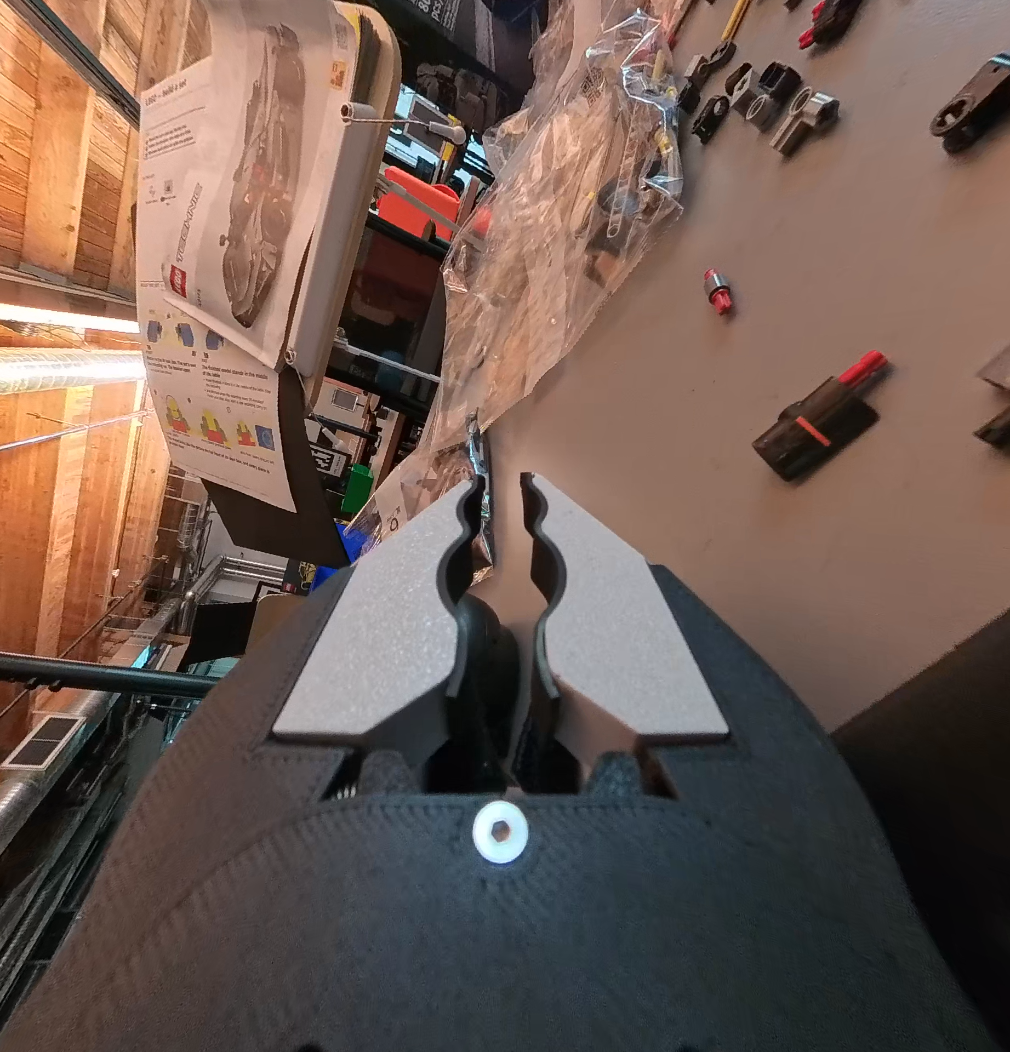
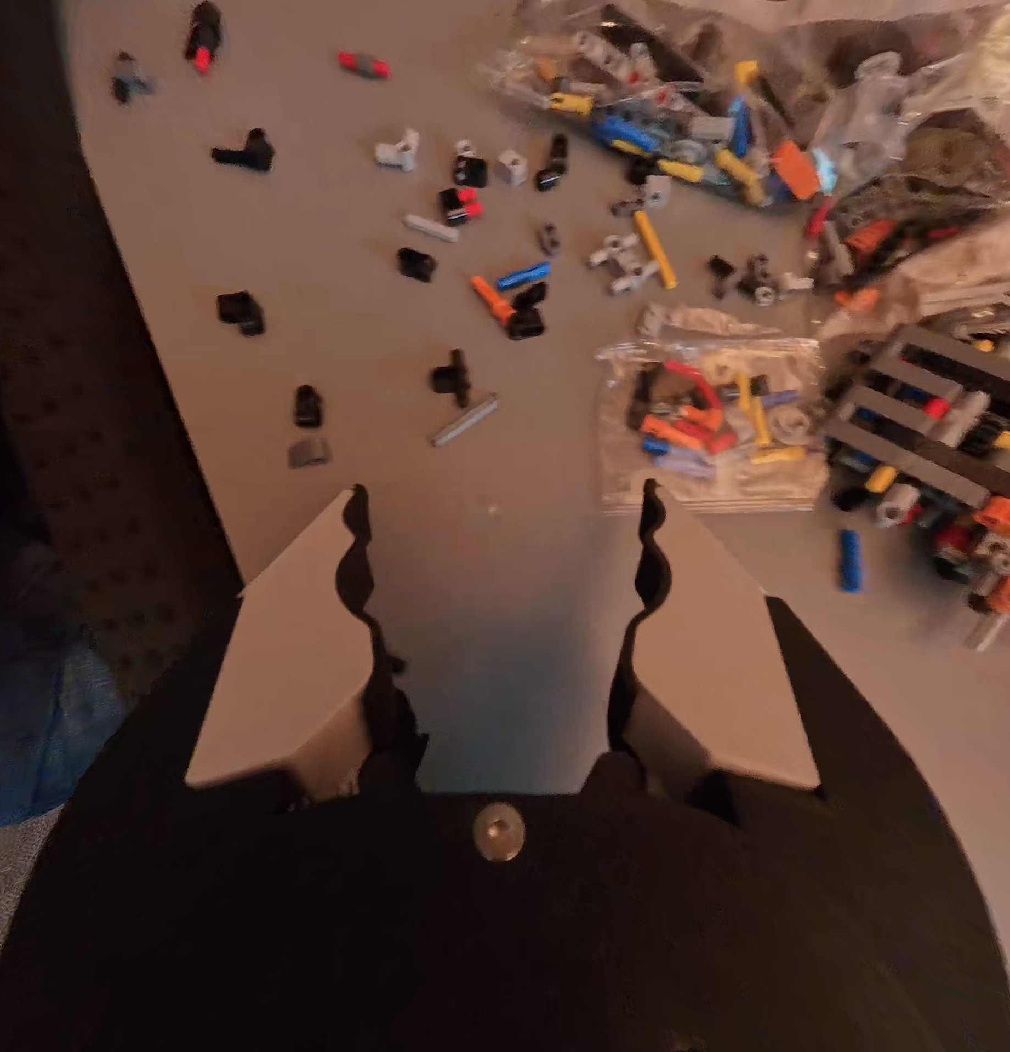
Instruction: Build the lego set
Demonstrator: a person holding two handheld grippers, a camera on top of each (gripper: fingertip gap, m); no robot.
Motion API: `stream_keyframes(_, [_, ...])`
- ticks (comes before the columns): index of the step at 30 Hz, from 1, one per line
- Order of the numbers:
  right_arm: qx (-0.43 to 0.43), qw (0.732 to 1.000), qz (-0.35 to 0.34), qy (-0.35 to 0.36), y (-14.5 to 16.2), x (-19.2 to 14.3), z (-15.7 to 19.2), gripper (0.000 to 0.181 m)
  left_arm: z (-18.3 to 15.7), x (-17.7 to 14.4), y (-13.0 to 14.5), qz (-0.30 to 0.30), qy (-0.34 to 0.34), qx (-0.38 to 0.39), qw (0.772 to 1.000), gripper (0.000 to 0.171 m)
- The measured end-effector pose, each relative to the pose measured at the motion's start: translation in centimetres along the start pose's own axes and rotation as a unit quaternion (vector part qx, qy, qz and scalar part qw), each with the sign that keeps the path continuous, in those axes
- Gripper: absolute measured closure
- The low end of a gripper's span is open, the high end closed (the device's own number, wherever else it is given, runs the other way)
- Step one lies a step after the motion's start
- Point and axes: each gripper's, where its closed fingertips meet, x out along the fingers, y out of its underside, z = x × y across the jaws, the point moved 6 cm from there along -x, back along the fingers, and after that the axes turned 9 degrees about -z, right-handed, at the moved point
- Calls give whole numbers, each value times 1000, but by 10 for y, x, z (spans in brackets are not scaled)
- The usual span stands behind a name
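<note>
Although 1 chunk of the model already exists, most of the set lies unbuilt on the grey table [image 2: 331, 319]. That partly built assembly [image 2: 935, 421], a block of dark grey beams with black, orange, yellow and blue elements, sits at the right edge of the right wrist view, just beside a small clear bag [image 2: 713, 421] of mixed coloured parts. Farther back, larger clear bags [image 2: 719, 114] hold many more pieces, some apparently spilling out at their edges.

Loose parts are scattered across the open table: black connectors, light grey pieces, a yellow axle [image 2: 653, 247], an orange pin [image 2: 491, 296], a blue pin [image 2: 522, 274] and a grey rod [image 2: 465, 420]. None of these is joined to the assembly.

The right gripper [image 2: 505, 492] hangs above bare table with its jaws spread wide and nothing between them. The left gripper [image 1: 502, 478] is tilted sideways near the table edge, its jaws narrowed to a slim gap; a dark rounded shape sits low between them, but whether it is a held piece or part of the tool cannot be told.

The instruction booklet [image 1: 235, 227] stands propped at the far side in the left wrist view, beside crumpled bags [image 1: 553, 239].

Judging by the volume of bagged and loose parts, the build looks early to middling, with sorting, picking and attaching largely ahead.
</note>
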Motion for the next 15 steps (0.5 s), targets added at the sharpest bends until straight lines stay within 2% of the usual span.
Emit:
stream_keyframes(3, [-14,1000,6,-26,-2,15,30,84,0,0,0,1,3,-1,1000,159])
stream_keyframes(6, [-34,999,8,-32,-6,27,40,92,0,0,0,0,3,0,1000,159])
stream_keyframes(12, [-8,1000,5,2,-15,43,-1,111,0,0,0,-1,-1,1,1000,159])
stream_keyframes(15, [-15,999,21,32,-24,49,-17,107,0,0,0,-1,0,0,1000,159])
